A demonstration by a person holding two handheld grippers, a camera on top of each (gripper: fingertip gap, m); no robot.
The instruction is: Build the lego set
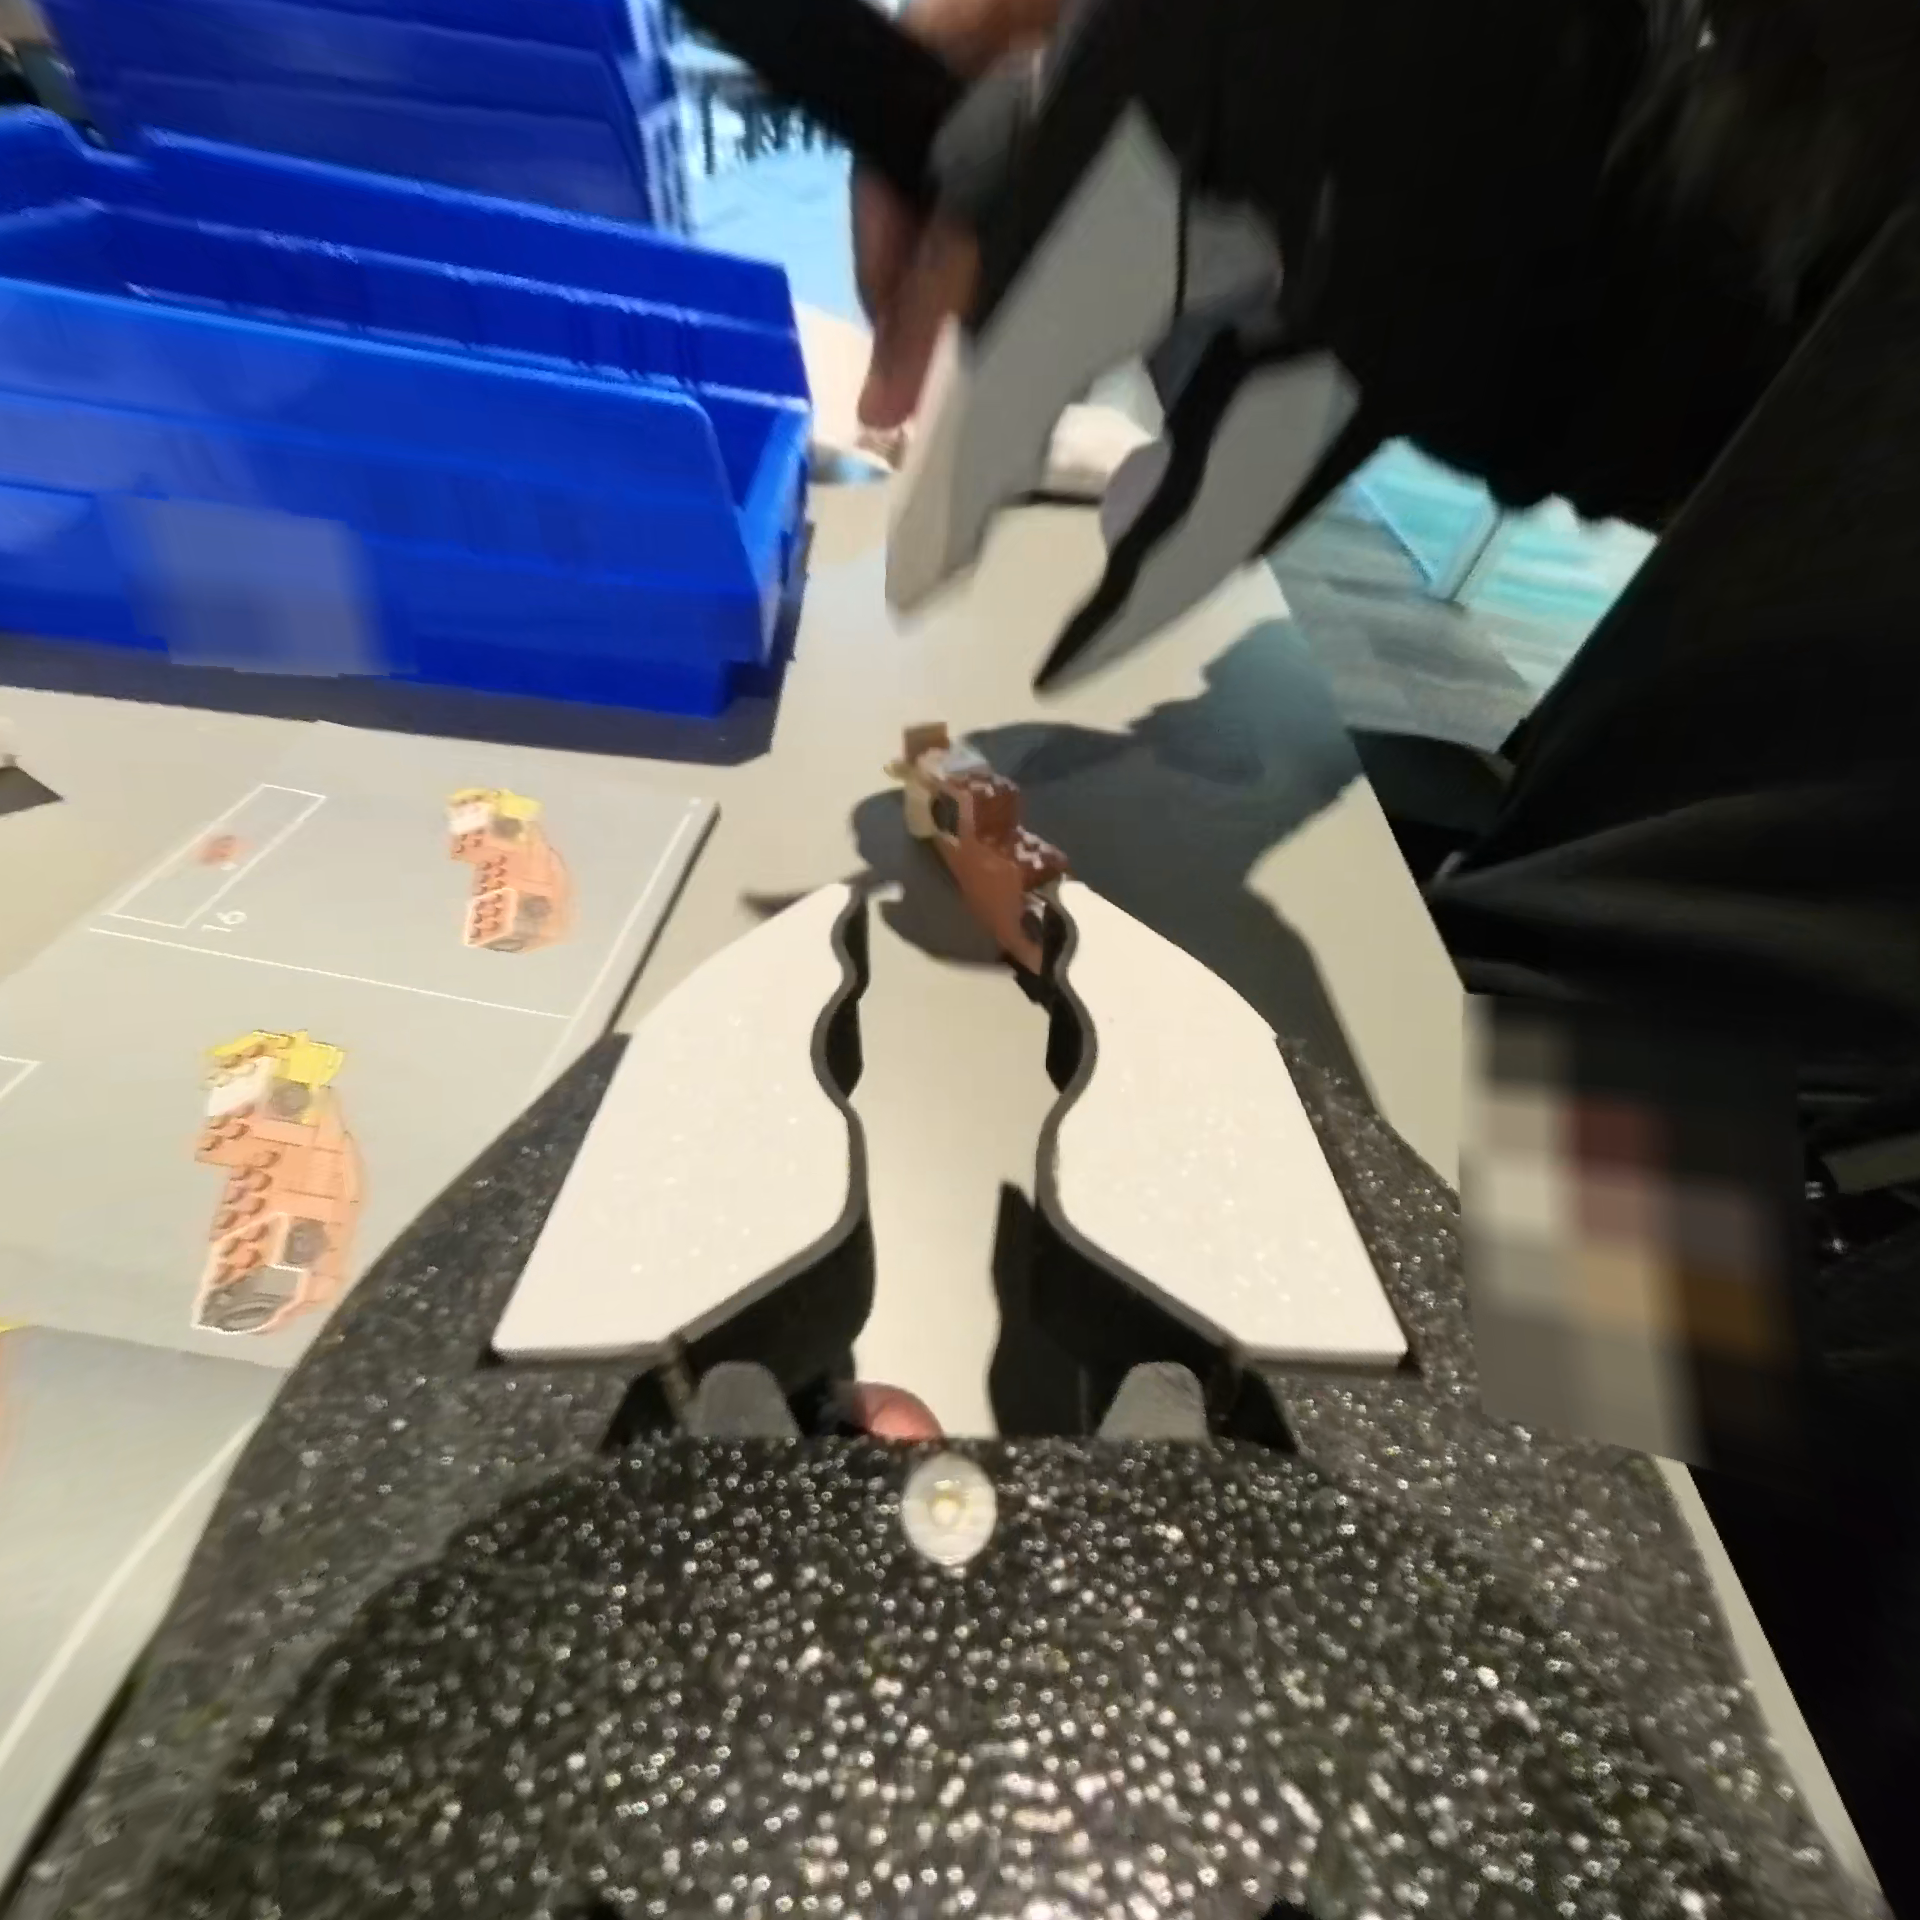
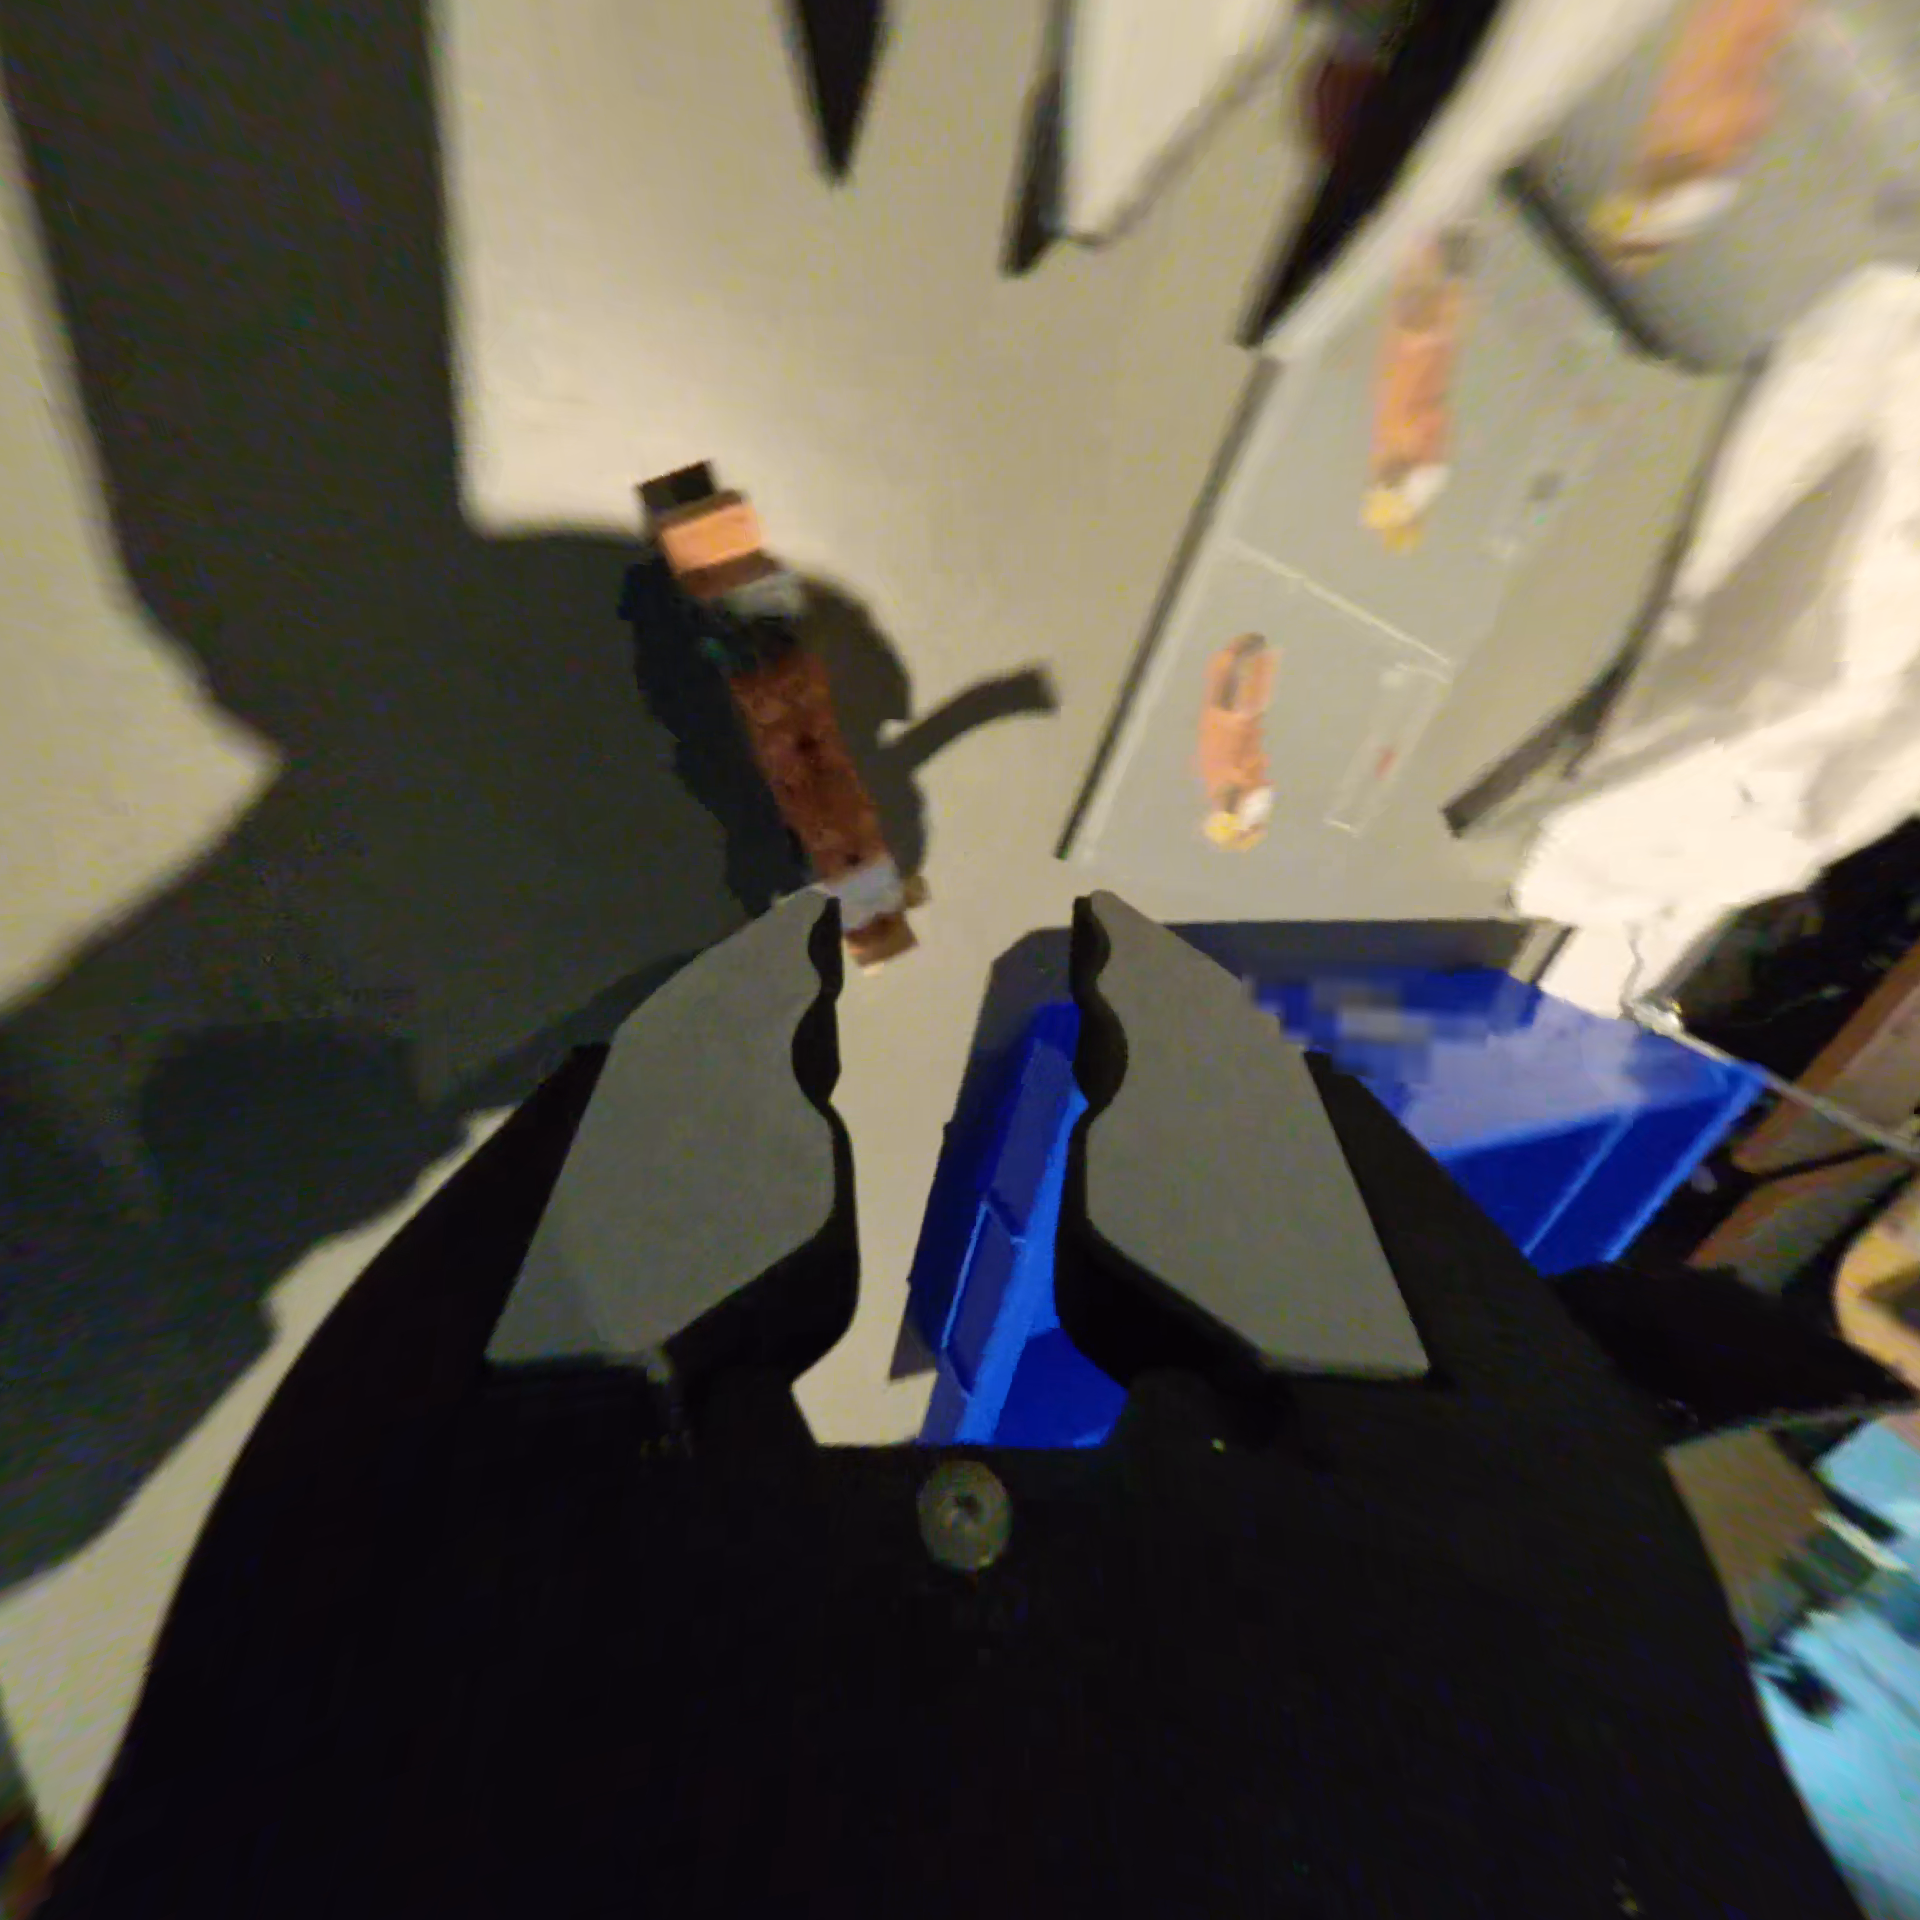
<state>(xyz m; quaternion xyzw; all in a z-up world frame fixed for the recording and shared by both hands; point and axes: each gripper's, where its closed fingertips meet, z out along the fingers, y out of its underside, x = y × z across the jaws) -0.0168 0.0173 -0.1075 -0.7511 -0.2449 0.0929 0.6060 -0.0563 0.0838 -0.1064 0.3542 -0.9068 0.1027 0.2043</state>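
Observation:
A long brown lego build point(image 1: 987, 847) with tan and grey pieces at its far end lies on the grey table. My left gripper point(image 1: 956, 914) is open and empty, low over the table; its right fingertip is at the near end of the build. In the left wrist view my right gripper point(image 1: 987, 623) hovers blurred above the build, open and empty. In the right wrist view the build point(image 2: 790, 717) lies on the table just beyond my right gripper point(image 2: 951, 920), near its left fingertip.
Blue storage bins point(image 1: 416, 416) stand at the back left; one bin point(image 2: 1455, 1101) also shows in the right wrist view. An instruction sheet point(image 1: 343, 987) with pictures of the model lies left of the build, and shows in the right wrist view point(image 2: 1299, 665). The table edge point(image 1: 1403, 831) and a person in dark clothing are to the right.

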